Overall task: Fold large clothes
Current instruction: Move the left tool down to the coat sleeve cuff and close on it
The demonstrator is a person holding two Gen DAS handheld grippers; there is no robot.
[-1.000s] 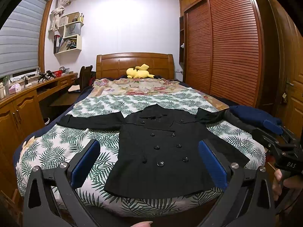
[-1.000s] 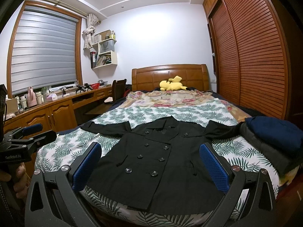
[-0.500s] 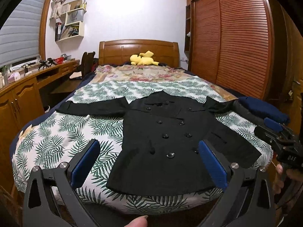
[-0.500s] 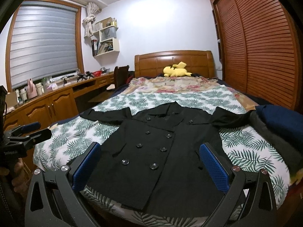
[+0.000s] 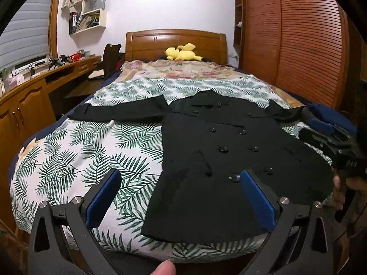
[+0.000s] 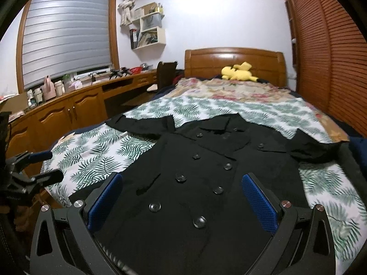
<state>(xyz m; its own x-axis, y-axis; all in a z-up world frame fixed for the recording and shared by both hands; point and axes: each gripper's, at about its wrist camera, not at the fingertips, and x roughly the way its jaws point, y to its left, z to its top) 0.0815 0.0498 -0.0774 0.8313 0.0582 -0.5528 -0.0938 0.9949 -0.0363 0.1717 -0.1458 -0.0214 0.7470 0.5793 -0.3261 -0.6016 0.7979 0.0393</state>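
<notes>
Both cameras have dropped closer to the black double-breasted coat [image 5: 220, 160], which lies flat, sleeves out, on the palm-leaf bedspread [image 5: 75, 151]. Left gripper [image 5: 181, 197] and right gripper [image 6: 181, 197] hang spread wide, holding nothing. Only the right view shows the blinds [image 6: 66, 34]. One yellow plush toy [image 5: 182, 53]; eight coat buttons countable.

This is a bedroom in a home. A bed [image 5: 75, 151] with a leaf-print cover fills the middle, backed by a carved wooden headboard [image 5: 175, 42] with a yellow plush toy [image 5: 182, 52] lying just in front of it. Louvred wooden wardrobe doors [image 5: 296, 41] line one wall. Along the other runs a built-in wooden tabletop [image 6: 75, 91] crowded with bottles, under a window with a grey roller blind [image 6: 66, 32]. White wall shelves [image 6: 150, 31] hold books and papers.
</notes>
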